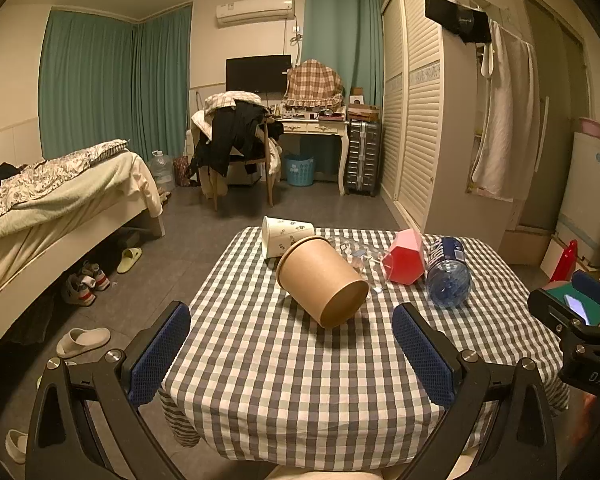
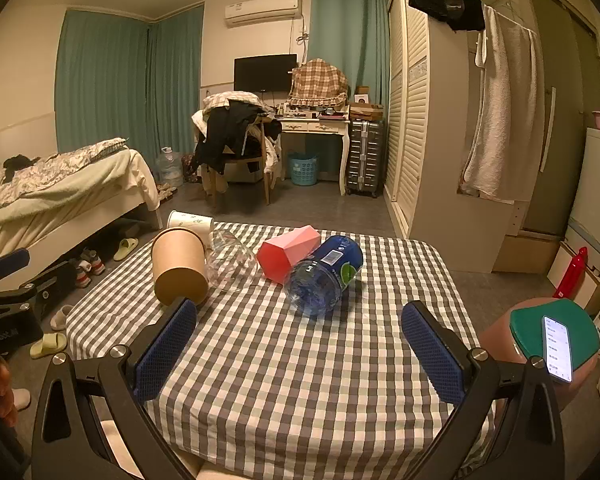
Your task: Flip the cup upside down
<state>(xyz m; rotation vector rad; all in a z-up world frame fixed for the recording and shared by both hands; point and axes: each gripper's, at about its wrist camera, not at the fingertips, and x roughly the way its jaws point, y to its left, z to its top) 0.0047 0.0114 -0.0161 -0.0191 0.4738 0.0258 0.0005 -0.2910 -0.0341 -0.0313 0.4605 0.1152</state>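
Several cups lie on their sides on the checked table (image 1: 300,360): a brown paper cup (image 1: 320,280) (image 2: 179,266), a white printed paper cup (image 1: 284,234) (image 2: 190,220) behind it, a clear plastic cup (image 2: 230,260) (image 1: 360,258), and a red faceted cup (image 1: 404,256) (image 2: 288,252). My left gripper (image 1: 292,354) is open and empty, short of the brown cup. My right gripper (image 2: 300,354) is open and empty, short of a blue water bottle (image 2: 326,276) (image 1: 448,276) lying on its side.
A bed (image 1: 52,200) stands to the left with shoes and slippers (image 1: 84,340) on the floor. A wardrobe (image 1: 416,120) stands at the right. A stool with a phone (image 2: 556,344) sits right of the table.
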